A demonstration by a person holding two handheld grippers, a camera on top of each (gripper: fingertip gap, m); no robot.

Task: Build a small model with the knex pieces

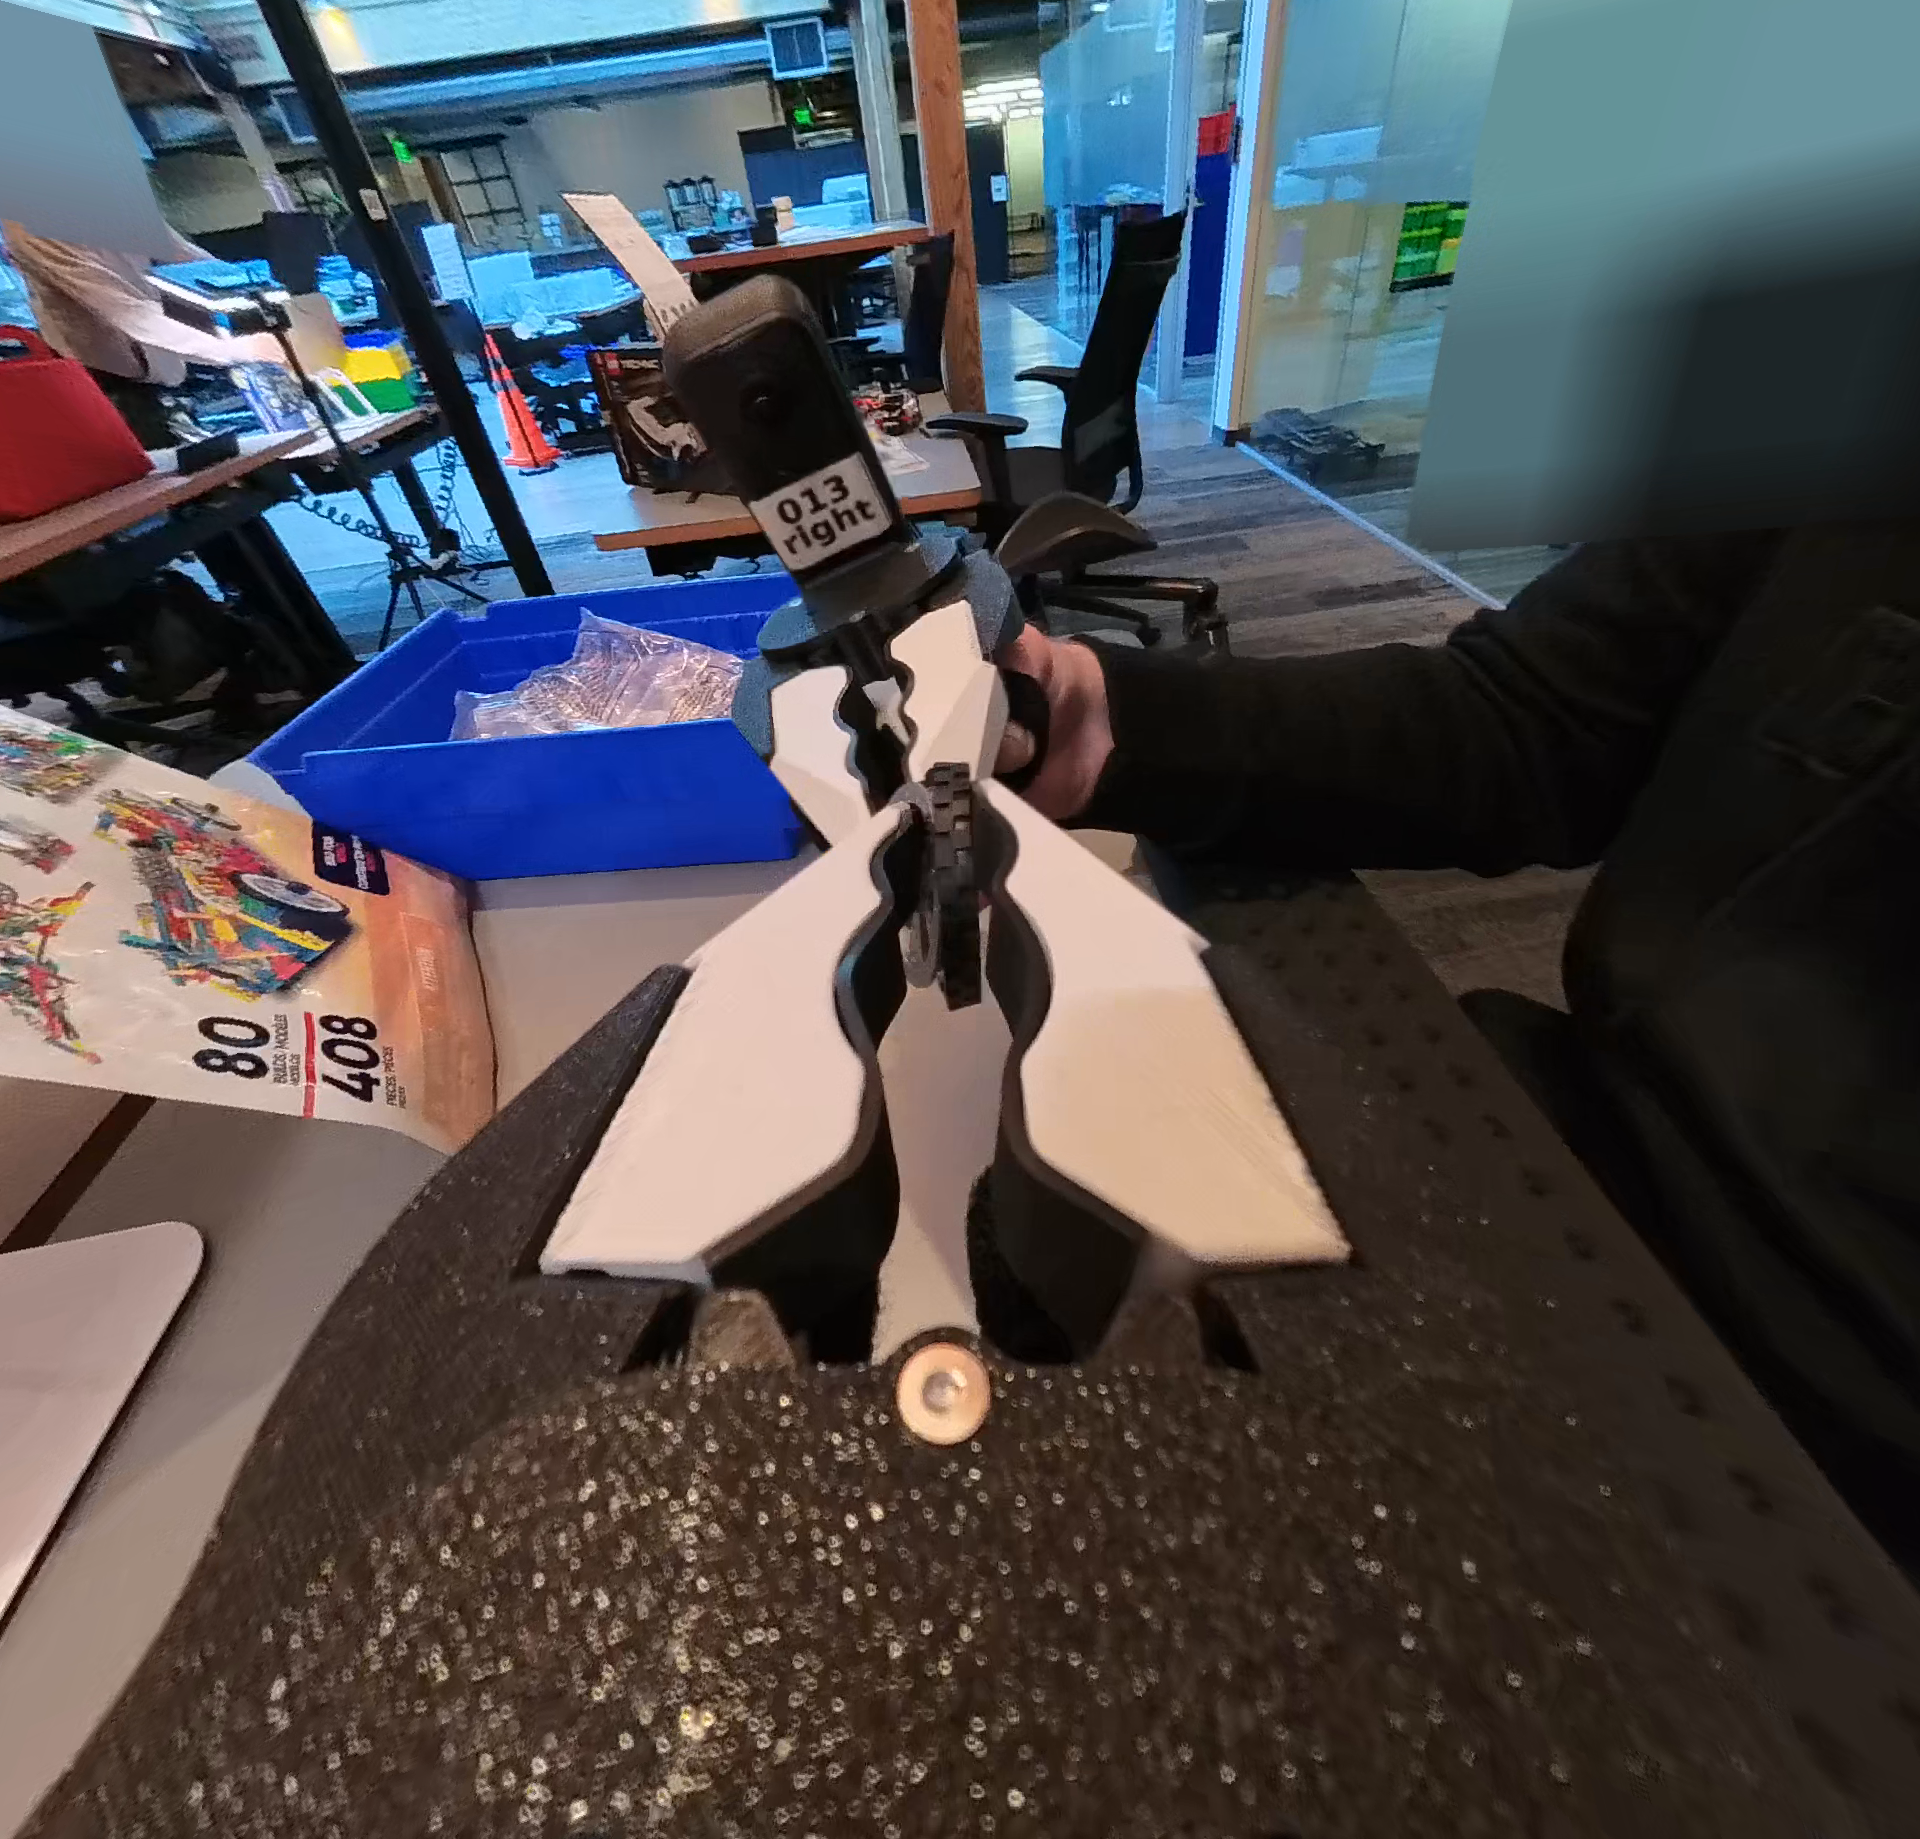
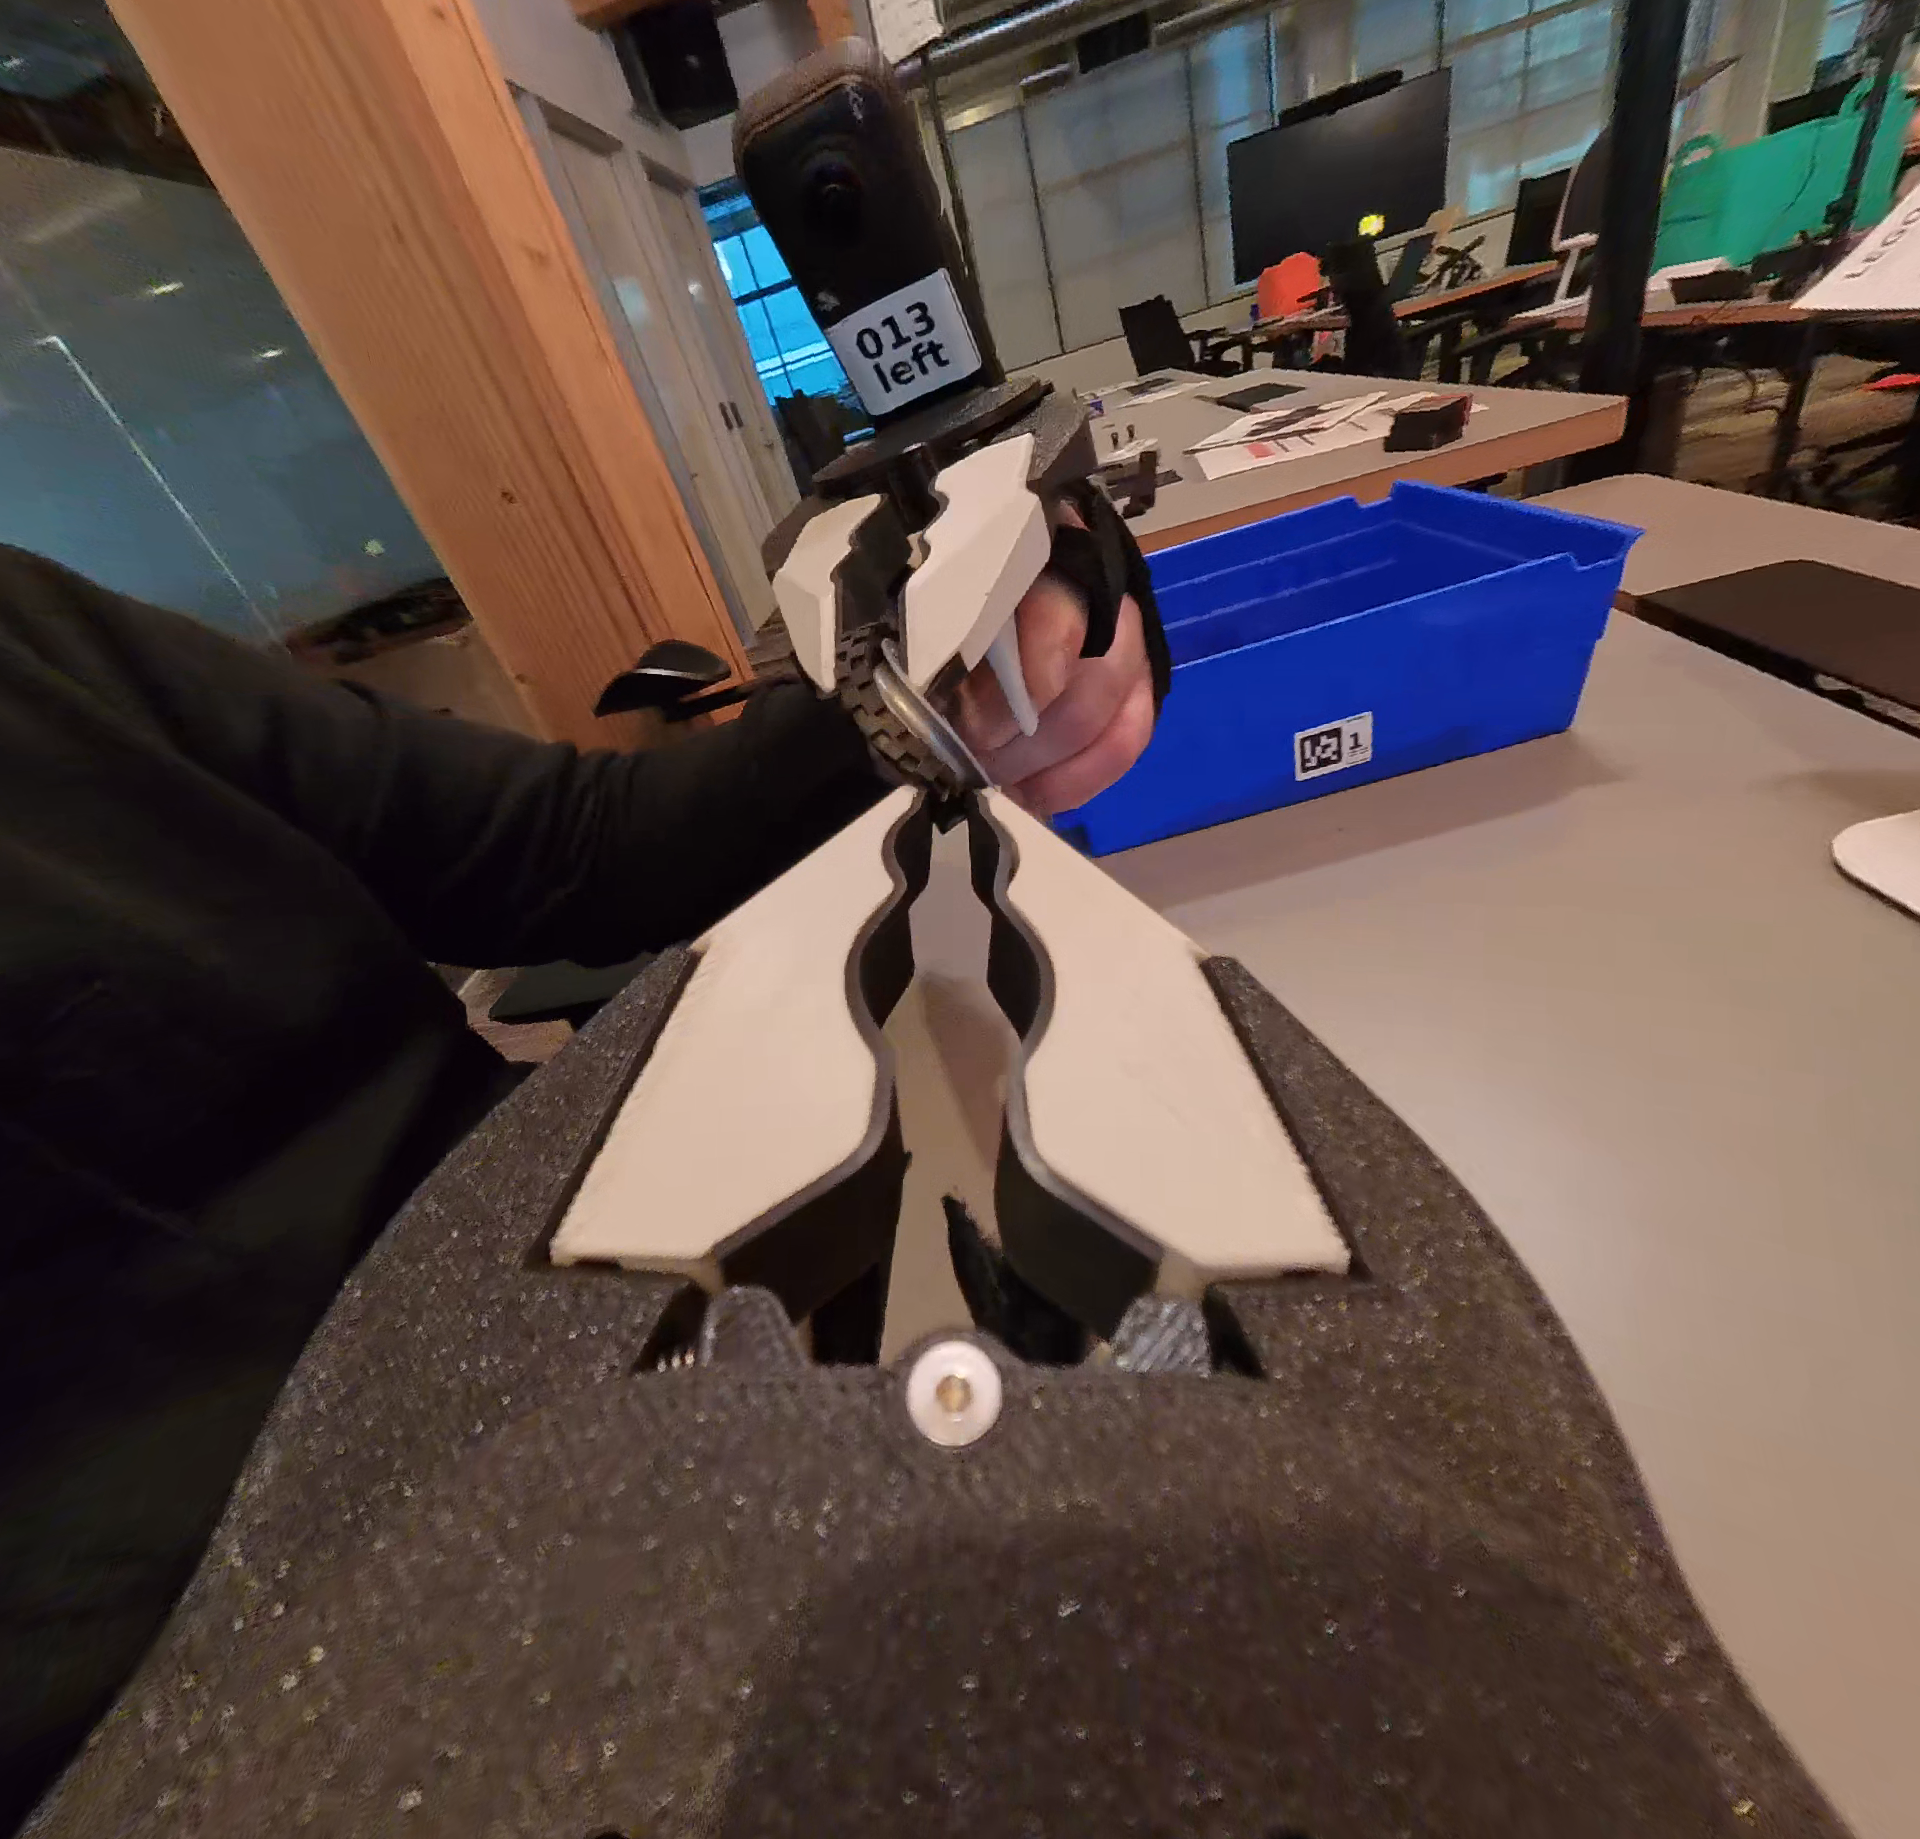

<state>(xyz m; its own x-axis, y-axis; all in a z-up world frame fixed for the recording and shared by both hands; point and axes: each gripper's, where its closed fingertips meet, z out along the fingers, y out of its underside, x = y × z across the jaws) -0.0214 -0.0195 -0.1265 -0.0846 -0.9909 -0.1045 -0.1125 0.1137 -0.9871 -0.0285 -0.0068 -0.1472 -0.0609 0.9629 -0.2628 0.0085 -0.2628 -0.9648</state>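
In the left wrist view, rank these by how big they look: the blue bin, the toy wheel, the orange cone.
Largest to smallest:
1. blue bin
2. toy wheel
3. orange cone

The cone stands far off, so only apparent size.

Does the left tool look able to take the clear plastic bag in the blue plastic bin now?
Probably not yet: the left tool is shut on a black toothed wheel. The way to the clear plastic bag in the open blue plastic bin looks free.

I saw lettered white labels on the right camera (image 1: 828,513) and the left camera (image 2: 902,347), numbers on the picture box (image 1: 260,958) near left, and a code sticker (image 2: 1333,745) on the blue bin (image 2: 1455,667).
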